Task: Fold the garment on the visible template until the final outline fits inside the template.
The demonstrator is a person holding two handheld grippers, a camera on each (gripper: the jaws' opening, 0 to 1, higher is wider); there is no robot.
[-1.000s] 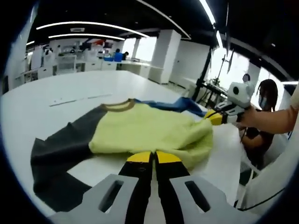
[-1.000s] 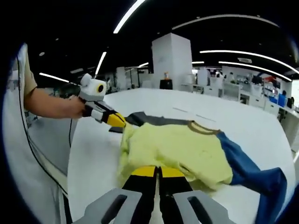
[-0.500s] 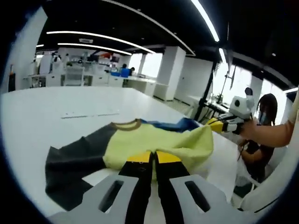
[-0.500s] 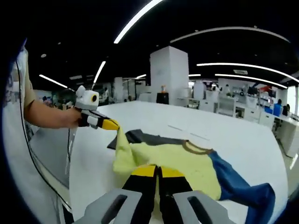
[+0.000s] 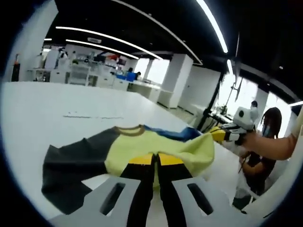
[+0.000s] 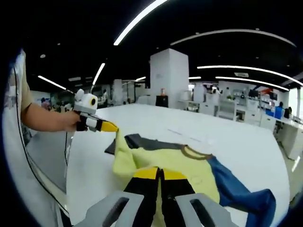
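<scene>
A shirt (image 5: 142,144) with a pale yellow body, a dark grey sleeve (image 5: 71,161) and a blue sleeve (image 5: 175,134) lies partly on the white table (image 5: 38,109). My left gripper (image 5: 154,159) is shut on the shirt's yellow hem and holds it up. In the left gripper view the right gripper (image 5: 222,135) pinches the hem's other corner, at the right. In the right gripper view my right gripper (image 6: 160,173) is shut on the yellow shirt (image 6: 161,158). The left gripper (image 6: 106,126) holds the raised corner at the left. The blue sleeve (image 6: 236,191) trails right, and the grey sleeve (image 6: 137,140) lies behind.
Faint template marks (image 5: 90,116) run across the table beyond the collar. A person's arm (image 6: 47,118) reaches in from the left, and the table edge (image 6: 71,165) is close below it. Another person (image 5: 265,137) sits off the table's right end. Desks and pillars stand far behind.
Both grippers have risen with the yellow hem, which now hangs stretched between them above the table. The sleeves and collar still rest on the table.
</scene>
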